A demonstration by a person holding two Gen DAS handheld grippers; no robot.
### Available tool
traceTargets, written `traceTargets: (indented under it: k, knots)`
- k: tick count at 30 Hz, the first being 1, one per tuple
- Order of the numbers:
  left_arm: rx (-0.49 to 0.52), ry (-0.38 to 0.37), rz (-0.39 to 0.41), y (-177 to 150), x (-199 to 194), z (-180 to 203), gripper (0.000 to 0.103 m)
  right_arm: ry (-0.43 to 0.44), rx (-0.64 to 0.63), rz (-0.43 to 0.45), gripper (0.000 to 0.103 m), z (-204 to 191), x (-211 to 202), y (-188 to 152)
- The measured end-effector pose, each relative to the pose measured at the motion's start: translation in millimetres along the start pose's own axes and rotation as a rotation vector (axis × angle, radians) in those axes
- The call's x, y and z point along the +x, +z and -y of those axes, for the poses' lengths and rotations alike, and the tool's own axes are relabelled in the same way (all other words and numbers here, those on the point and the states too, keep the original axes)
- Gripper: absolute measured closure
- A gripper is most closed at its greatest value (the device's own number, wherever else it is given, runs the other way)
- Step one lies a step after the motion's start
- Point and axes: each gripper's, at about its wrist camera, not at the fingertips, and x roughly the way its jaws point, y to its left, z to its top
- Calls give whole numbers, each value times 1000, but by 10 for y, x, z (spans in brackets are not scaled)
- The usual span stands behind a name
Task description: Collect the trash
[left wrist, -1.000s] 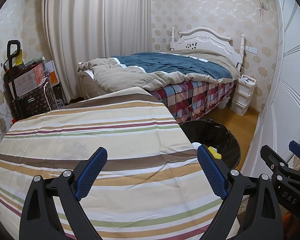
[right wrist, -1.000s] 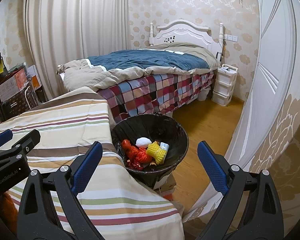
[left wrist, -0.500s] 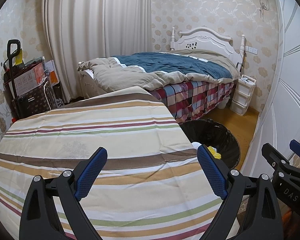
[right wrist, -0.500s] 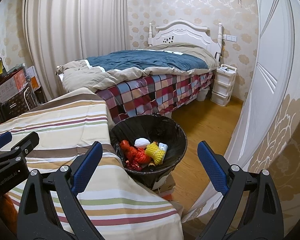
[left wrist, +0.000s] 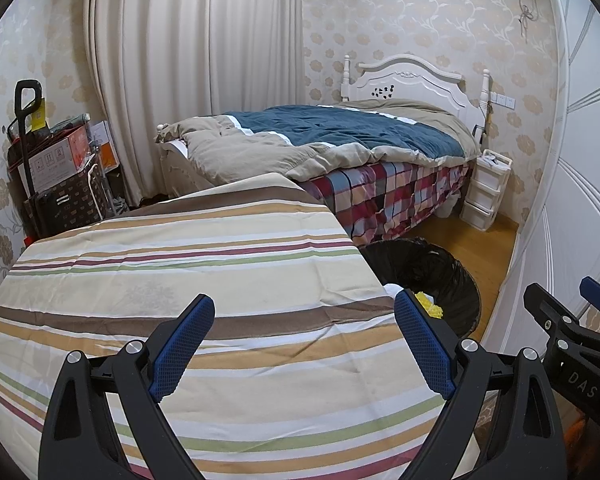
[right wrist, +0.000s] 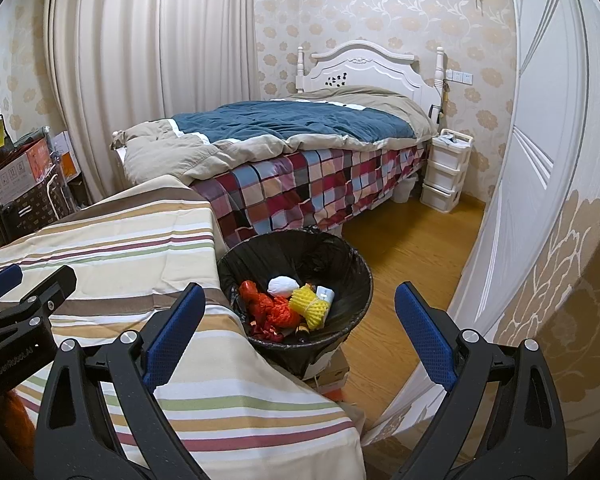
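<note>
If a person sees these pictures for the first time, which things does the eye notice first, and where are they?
First, the black trash bin on the floor beside the striped tablecloth, holding bright red, yellow and white trash. Behind it stands the bed with a blue quilt and checked cover. In front, the right gripper and the left gripper are both open and empty.

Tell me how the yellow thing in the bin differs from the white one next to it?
The yellow piece is netted foam, ribbed and folded; the white one is a smooth rounded wad. The yellow piece looks larger and lies nearer the camera, while the white one sits behind it toward the bed. Both lie in the black-lined bin beside the red wrappers, and neither tool holds them.
</note>
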Motion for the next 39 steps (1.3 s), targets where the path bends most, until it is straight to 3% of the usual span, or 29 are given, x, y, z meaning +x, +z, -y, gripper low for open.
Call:
traceTargets:
  k: [39]
  knots:
    - [25,0,26,25,-99,55,12,0,-3,1,10,-7,6,-17]
